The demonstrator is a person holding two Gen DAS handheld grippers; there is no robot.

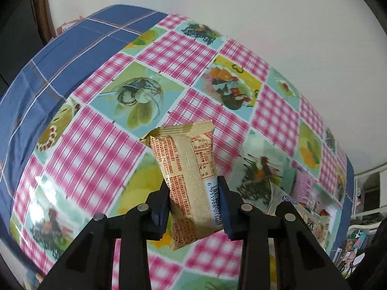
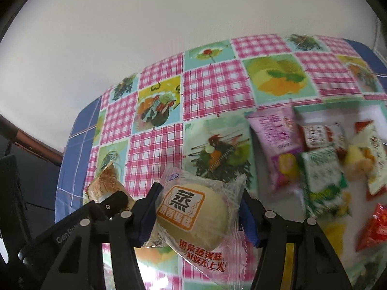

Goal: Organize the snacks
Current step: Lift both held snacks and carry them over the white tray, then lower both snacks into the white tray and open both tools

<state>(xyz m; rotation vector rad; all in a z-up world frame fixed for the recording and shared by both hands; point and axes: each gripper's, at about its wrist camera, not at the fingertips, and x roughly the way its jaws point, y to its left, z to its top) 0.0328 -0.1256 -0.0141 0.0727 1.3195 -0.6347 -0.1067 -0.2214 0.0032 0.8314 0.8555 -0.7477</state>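
A tan bar (image 1: 191,183) is being held upright between the narrowed jaws of the left gripper (image 1: 193,200), lifted clear of the tablecloth (image 1: 96,145), with its barcode seam turned toward the camera. A cake (image 2: 196,215), sealed in a clear wrapper with an orange label, is being gripped by the right gripper (image 2: 198,207), also off the cloth and tilted a little. In the right view the tan bar (image 2: 108,183) and the left gripper's tip are being seen just beside the cake, so the two hands are being kept close together. To the right, a loose pile of packets (image 2: 326,164) is being left on a pale surface that may be a tray, though blur is making its edge hard to read; a pink packet (image 2: 278,140), a green packet (image 2: 324,178) and a red packet (image 2: 375,227) are lying among them at odd angles. The sorting is being judged as only partly done: two snacks are being carried, neither is being set down yet, and the pile is not being shown in any tidy order. Where the carried pieces are being taken cannot be told.
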